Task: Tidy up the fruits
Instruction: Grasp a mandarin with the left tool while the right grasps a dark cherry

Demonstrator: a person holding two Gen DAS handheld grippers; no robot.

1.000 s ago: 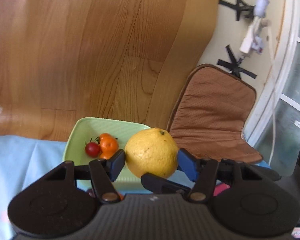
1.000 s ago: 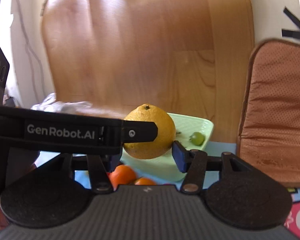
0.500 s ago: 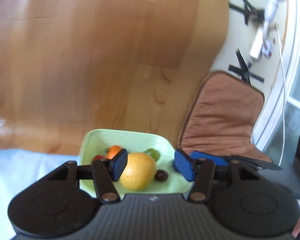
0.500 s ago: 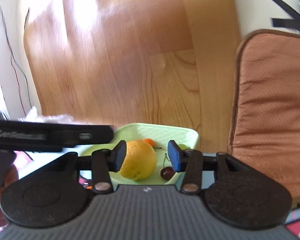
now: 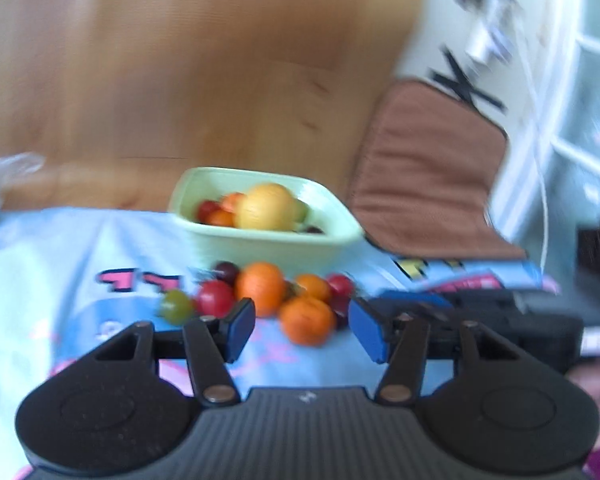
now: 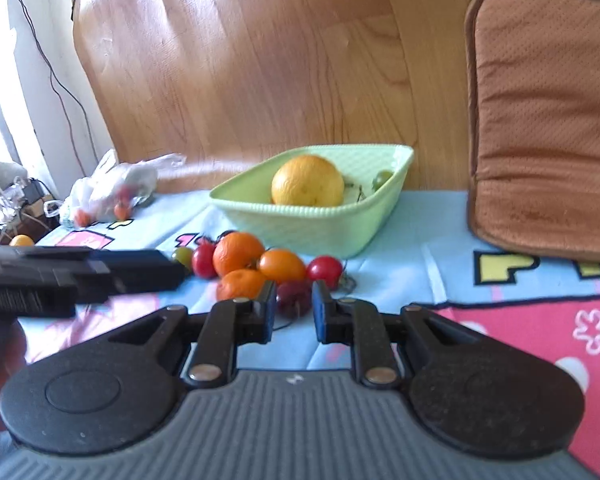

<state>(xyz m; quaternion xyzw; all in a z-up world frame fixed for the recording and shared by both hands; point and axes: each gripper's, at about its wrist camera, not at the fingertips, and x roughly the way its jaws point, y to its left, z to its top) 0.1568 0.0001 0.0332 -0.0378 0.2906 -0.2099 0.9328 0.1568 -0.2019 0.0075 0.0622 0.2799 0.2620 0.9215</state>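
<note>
Loose fruits [image 6: 260, 268] beyond both empty grippers, left gripper [image 5: 302, 330] wide, right gripper [image 6: 294, 312] narrow

A wooden board [image 6: 260, 80] stands behind the desk, its grain lit by bright daylight from the left. A brown cushion [image 6: 548, 120] leans upright at the right, its lower edge on the cloth [image 6: 440, 240], which is pale blue with pink and yellow print. The wall [image 6: 40, 60] on the left is white, with a thin dark cable [image 6: 56, 76] running down it. A window frame [image 5: 572, 80], white, shows beyond the cushion. Black tape crosses [image 5: 460, 80] mark the wall there.
</note>
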